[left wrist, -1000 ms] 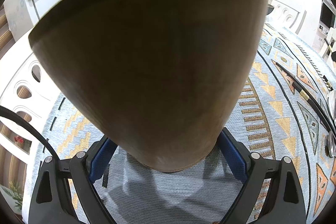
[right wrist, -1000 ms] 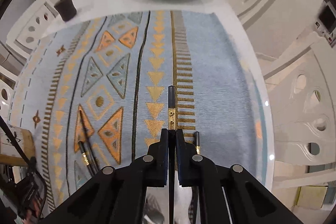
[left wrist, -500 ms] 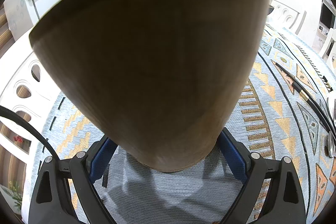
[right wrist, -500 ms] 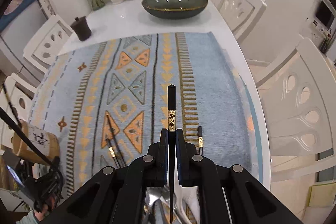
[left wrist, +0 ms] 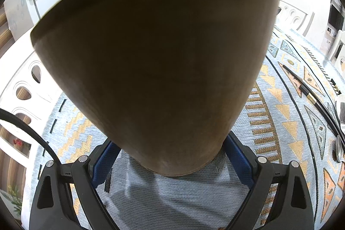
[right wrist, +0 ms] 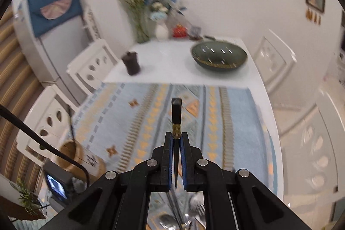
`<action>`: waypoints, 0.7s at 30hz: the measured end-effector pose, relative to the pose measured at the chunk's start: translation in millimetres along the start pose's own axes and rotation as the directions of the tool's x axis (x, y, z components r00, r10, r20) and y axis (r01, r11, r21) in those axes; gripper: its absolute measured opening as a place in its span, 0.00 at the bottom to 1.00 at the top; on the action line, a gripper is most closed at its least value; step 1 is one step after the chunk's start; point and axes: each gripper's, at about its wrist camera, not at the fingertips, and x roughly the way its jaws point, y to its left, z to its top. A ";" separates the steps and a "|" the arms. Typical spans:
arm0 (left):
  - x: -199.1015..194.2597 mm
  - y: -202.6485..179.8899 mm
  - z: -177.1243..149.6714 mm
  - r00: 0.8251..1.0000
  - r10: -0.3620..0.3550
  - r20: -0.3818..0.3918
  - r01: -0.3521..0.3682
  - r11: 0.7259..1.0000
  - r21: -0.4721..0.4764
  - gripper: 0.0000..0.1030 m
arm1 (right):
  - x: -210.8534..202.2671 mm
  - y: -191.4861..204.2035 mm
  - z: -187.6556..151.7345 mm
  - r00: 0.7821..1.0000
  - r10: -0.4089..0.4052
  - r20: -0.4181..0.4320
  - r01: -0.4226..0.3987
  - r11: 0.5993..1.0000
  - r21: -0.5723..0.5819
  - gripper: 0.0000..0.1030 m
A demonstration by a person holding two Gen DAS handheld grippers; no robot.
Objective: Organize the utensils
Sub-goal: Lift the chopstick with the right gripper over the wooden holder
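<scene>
Left gripper (left wrist: 170, 156) is clamping the wooden holder (left wrist: 155, 62) low on its sides, blue pads (left wrist: 237, 156) pressing both flanks. The holder is filling most of the left view, tilting away from the camera, its base just above the patterned cloth (left wrist: 280, 113). In the right view the same holder (right wrist: 71, 154) is showing at lower left, mouth open, over the cloth's left edge.

Right gripper (right wrist: 176, 143) is pinching a black chopstick (right wrist: 176, 113), jaws nearly together on the shaft. Its gold band is sitting right at the fingertips, the thick square end sticking out forward, the thin end running back between the fingers. It is hanging clear above the cloth (right wrist: 237, 122). The right view is motion-blurred.

Another chopstick (left wrist: 310, 98) is lying on the cloth at right in the left view, with a fork (left wrist: 341, 111) and a spoon (left wrist: 339, 148) at the frame edge.

A green bowl (right wrist: 218, 57) and a dark cup (right wrist: 131, 63) are sitting on bare table (right wrist: 168, 66) beyond the cloth.
</scene>
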 end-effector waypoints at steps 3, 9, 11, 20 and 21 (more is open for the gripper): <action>1.1 0.6 -0.7 1.000 -0.008 -0.005 0.008 1.000 -0.004 0.91 | -9.2 19.0 15.7 0.998 0.049 0.044 -0.048 0.998 -0.028 0.06; 0.9 0.5 -1.3 1.000 -0.008 -0.003 0.008 1.000 -0.005 0.91 | -30.8 49.7 42.7 0.972 0.213 0.103 -0.208 0.976 -0.059 0.06; 1.1 0.3 -2.1 1.000 -0.009 -0.003 0.009 1.000 -0.006 0.91 | -37.7 60.7 50.3 0.954 0.275 0.122 -0.268 0.961 -0.067 0.06; 5.1 2.3 -4.8 1.000 -0.024 -0.015 0.024 1.000 -0.015 0.91 | -21.6 121.7 53.9 0.905 0.420 0.063 -0.409 0.902 -0.141 0.06; 6.7 4.2 -2.9 1.000 -0.025 -0.016 0.025 1.000 -0.016 0.91 | -15.3 128.9 51.4 0.904 0.426 0.044 -0.415 0.897 -0.150 0.06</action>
